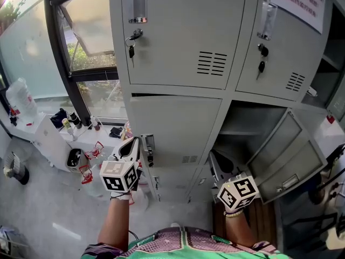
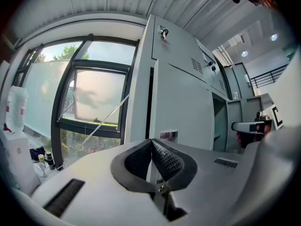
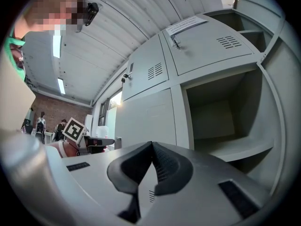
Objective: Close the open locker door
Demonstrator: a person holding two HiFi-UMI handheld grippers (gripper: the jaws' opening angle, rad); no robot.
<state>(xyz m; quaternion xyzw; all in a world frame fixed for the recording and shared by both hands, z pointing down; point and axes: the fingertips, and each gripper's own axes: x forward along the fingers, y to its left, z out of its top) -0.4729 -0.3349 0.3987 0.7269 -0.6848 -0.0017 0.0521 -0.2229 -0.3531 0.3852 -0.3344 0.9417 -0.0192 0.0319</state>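
The grey locker bank (image 1: pixel 178 42) fills the head view. Its lower right door (image 1: pixel 288 155) hangs open, swung out to the right, and the compartment (image 1: pixel 245 120) behind it is bare. My right gripper (image 1: pixel 214 157) is shut and holds nothing; it is level before the left edge of that opening. From the right gripper view, its shut jaws (image 3: pixel 151 144) face the open compartment (image 3: pixel 221 112), with the door (image 3: pixel 284 98) at the right edge. My left gripper (image 1: pixel 132 143) is shut on nothing, in front of the closed lower left door (image 1: pixel 172 128). Its tips (image 2: pixel 151 140) point along the locker's left corner (image 2: pixel 141 93).
Keys (image 1: pixel 131 47) hang in the upper doors' locks. A window (image 1: pixel 89 31) stands left of the lockers. Below it a white cabinet (image 1: pixel 51 139) carries bottles (image 1: pixel 73 122), with a water jug (image 1: pixel 21 99) further left and red items (image 1: pixel 89 166) on the floor.
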